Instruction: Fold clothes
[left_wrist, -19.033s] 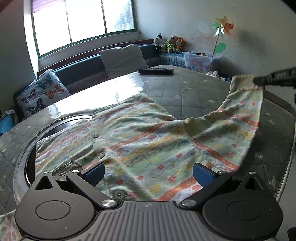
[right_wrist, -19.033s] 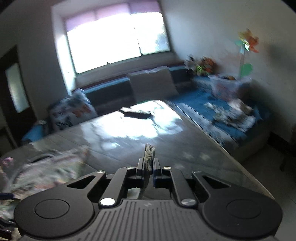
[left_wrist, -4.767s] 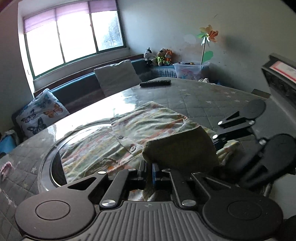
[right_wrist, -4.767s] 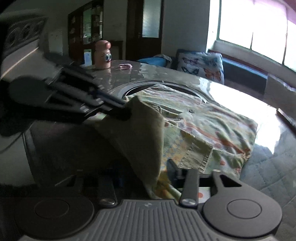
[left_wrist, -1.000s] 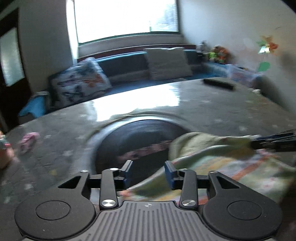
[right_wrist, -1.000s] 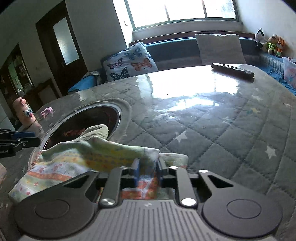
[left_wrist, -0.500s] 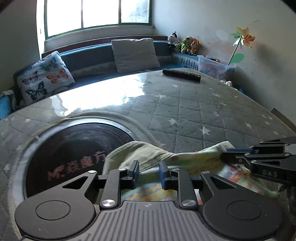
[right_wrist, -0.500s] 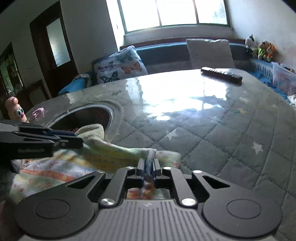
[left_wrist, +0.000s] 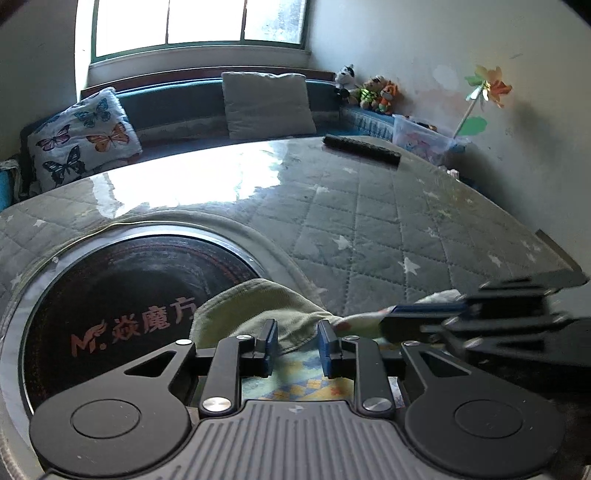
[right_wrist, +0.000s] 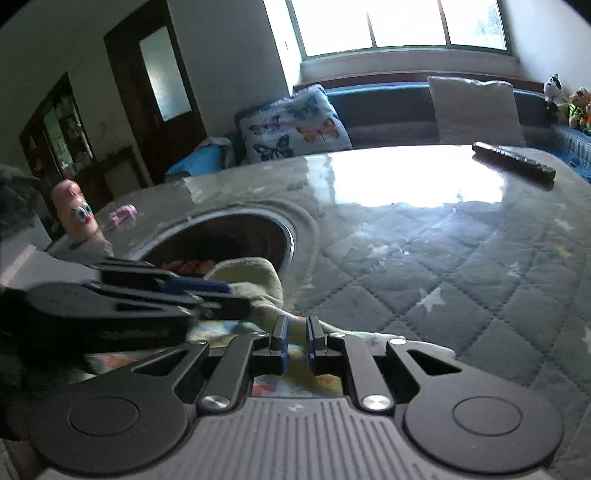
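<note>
Spreading across the room's foreground, the quilted, star-dotted tabletop (left_wrist: 369, 221) carried a round dark inset plate (left_wrist: 122, 295) with orange lettering, and the folded garment (left_wrist: 258, 310), pale green outside with a colourful print within, lay bunched at that plate's near right edge. Both claws hung directly over the bundle, side by side. The left claw (left_wrist: 295, 343) had just been closing; its blue-padded jaws stood narrowly apart astride a raised fold of the cloth, and whether the pads pressed it could not be told. The right claw (right_wrist: 294, 341), blurred in the left view, had its jaws drawn nearly together with the garment's near edge between and beneath them; a firm pinch could not be confirmed. Farther back, a dark remote control (left_wrist: 362, 150) lay near the tabletop's far edge.
</note>
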